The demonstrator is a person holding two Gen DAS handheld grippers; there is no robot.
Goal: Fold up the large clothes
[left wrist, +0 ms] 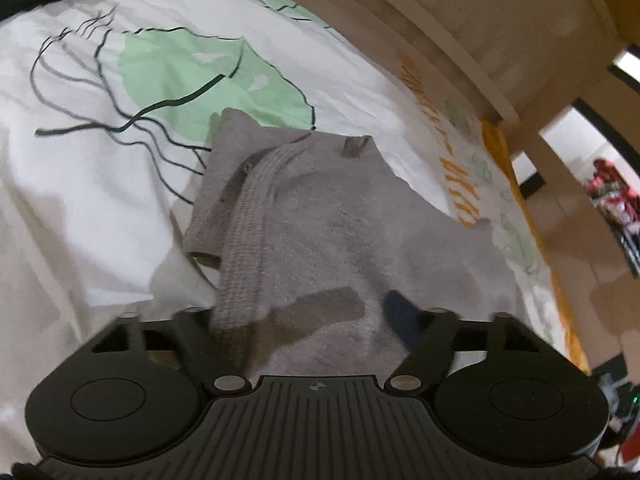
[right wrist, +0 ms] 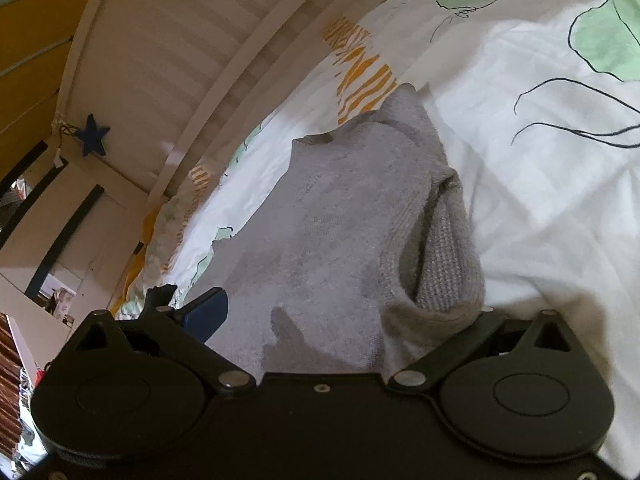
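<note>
The grey knitted sweater [left wrist: 320, 216] lies on the bed, partly folded, a ribbed band crossing its upper layer; its near edge drapes over both tools, likely so two corners can be carried together; the left gripper [left wrist: 316, 320] has cloth between its jaws, though whether the pads press cannot be told; the right gripper [right wrist: 332, 328] likewise; beneath lies a white duvet with green jellyfish prints [left wrist: 100, 184]; no writing can be read.

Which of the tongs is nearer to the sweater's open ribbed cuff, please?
Right, probably. The open ribbed cuff droops against the right tongs' own right finger. In the left view, a cuff opening lies ahead and left of the left tongs, apart from them.
</note>
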